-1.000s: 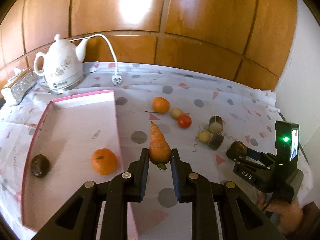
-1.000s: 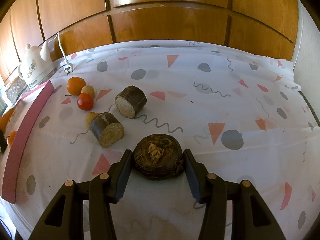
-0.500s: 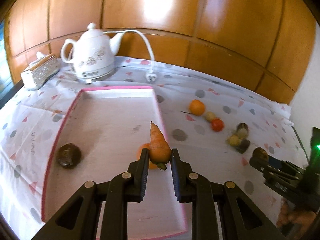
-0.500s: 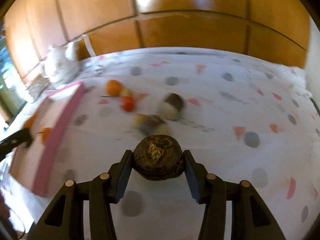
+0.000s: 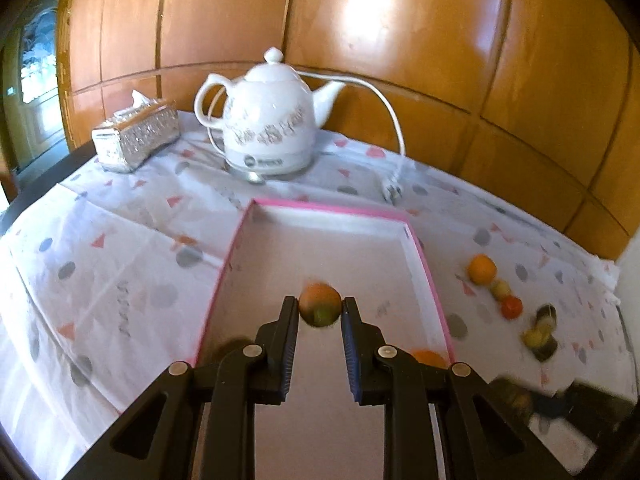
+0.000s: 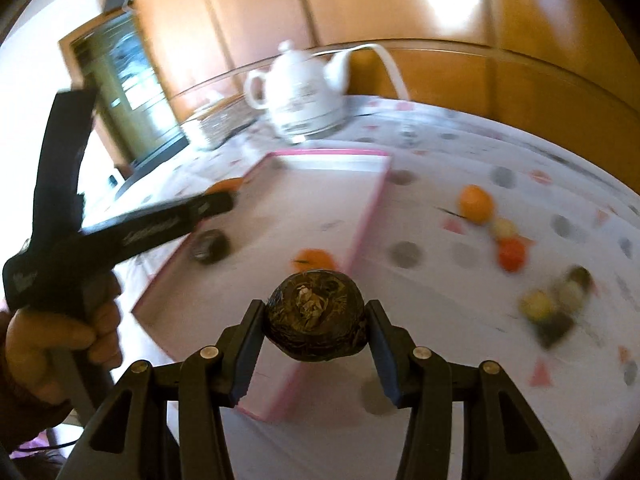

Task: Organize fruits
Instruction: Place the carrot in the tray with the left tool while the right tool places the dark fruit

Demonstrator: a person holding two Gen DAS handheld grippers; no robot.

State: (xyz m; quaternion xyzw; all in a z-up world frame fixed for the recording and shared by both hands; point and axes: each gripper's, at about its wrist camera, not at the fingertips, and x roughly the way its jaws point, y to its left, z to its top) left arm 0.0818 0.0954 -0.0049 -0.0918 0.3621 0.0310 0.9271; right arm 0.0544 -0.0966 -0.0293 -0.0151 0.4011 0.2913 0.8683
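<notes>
While both hands are hovering over the pink tray (image 5: 430,268), the left gripper (image 5: 320,314) fingers are pinching a carrot above its middle, and the right gripper (image 6: 316,320) fingers are clamping a dark round fruit (image 6: 316,314) over its near edge (risky): released there, it could be rolling onto the table.

Glossy orange-brown wood panelling (image 5: 400,40) covers the wall behind the desk (image 5: 120,280), catching a bright patch of reflected light. The desk wears a white cloth with grey dots and pink triangles. At the far left stands a glazed door (image 5: 36,80), daylight showing through its pane.
</notes>
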